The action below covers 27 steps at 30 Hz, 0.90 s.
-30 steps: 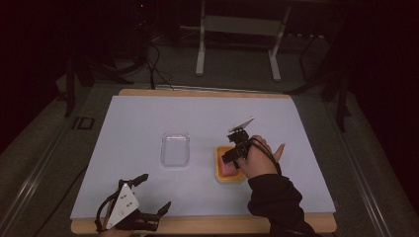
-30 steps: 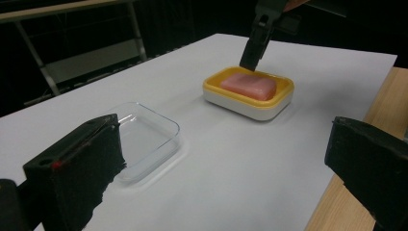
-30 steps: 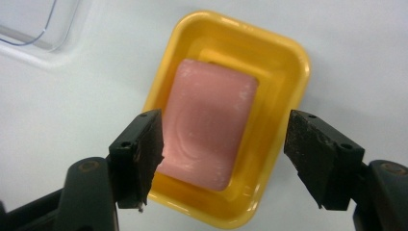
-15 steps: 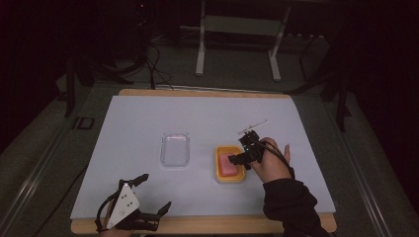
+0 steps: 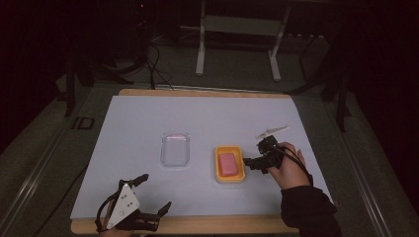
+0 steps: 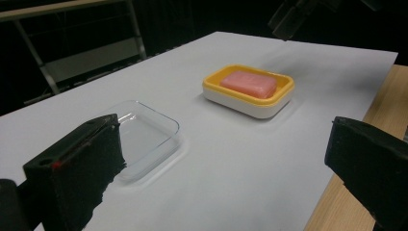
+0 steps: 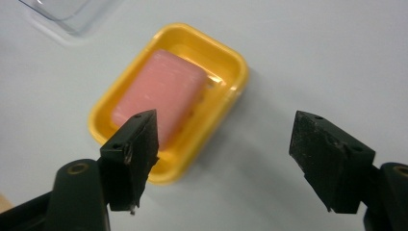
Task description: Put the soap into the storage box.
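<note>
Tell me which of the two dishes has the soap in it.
The yellow dish, beside the right gripper, holds the pink soap. The clear dish to its left is empty.

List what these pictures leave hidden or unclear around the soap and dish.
- Soap, right gripper view: near end covered by the claw's black pad.
- Soap underside, all views: hidden by the yellow dish.
- Clear tray, right gripper view: cut off by the top edge.
- Left claw, high view: dim and small.

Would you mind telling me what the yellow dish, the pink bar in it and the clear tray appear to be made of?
Yellow dish: likely glossy plastic, with highlights along its rim. Pink bar: probably soap, matte and waxy-looking. Clear tray: transparent plastic, perhaps glass; the table shows through.
</note>
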Each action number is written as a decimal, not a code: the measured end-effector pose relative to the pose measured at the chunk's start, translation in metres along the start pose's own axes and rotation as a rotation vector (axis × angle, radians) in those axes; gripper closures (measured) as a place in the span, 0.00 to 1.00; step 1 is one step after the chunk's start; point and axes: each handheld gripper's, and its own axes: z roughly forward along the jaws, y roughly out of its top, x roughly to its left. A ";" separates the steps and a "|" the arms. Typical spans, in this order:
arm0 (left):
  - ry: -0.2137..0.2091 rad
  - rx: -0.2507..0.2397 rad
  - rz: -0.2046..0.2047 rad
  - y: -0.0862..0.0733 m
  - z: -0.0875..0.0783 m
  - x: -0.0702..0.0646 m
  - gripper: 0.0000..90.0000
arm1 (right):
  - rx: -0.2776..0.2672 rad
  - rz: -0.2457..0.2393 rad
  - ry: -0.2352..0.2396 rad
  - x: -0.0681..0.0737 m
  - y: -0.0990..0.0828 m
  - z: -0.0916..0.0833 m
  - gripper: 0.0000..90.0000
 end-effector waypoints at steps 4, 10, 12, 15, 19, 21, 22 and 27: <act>0.001 0.003 0.003 0.000 0.001 0.000 0.00 | -0.006 0.005 0.001 -0.006 -0.010 -0.004 0.24; 0.002 0.001 0.001 0.000 0.000 0.000 0.00 | -0.020 0.004 -0.022 -0.012 -0.023 -0.009 0.25; 0.000 0.001 0.000 0.000 0.000 0.000 0.00 | -0.025 0.007 -0.024 -0.013 -0.027 -0.011 0.25; 0.001 0.000 -0.001 0.000 0.000 0.000 0.00 | -0.035 0.016 -0.018 -0.014 -0.032 -0.012 0.25; 0.002 0.000 -0.001 0.000 0.000 0.000 0.00 | -0.052 0.017 -0.024 -0.016 -0.043 -0.013 0.25; 0.001 0.000 -0.001 0.000 0.000 0.000 0.00 | -0.067 0.005 -0.040 -0.017 -0.049 -0.014 0.25; 0.001 0.001 -0.001 0.000 0.000 0.000 0.00 | -0.074 0.007 -0.038 -0.017 -0.053 -0.014 0.25; 0.001 0.003 0.002 0.000 0.000 0.000 0.00 | -0.076 0.019 -0.042 -0.023 -0.069 -0.012 0.23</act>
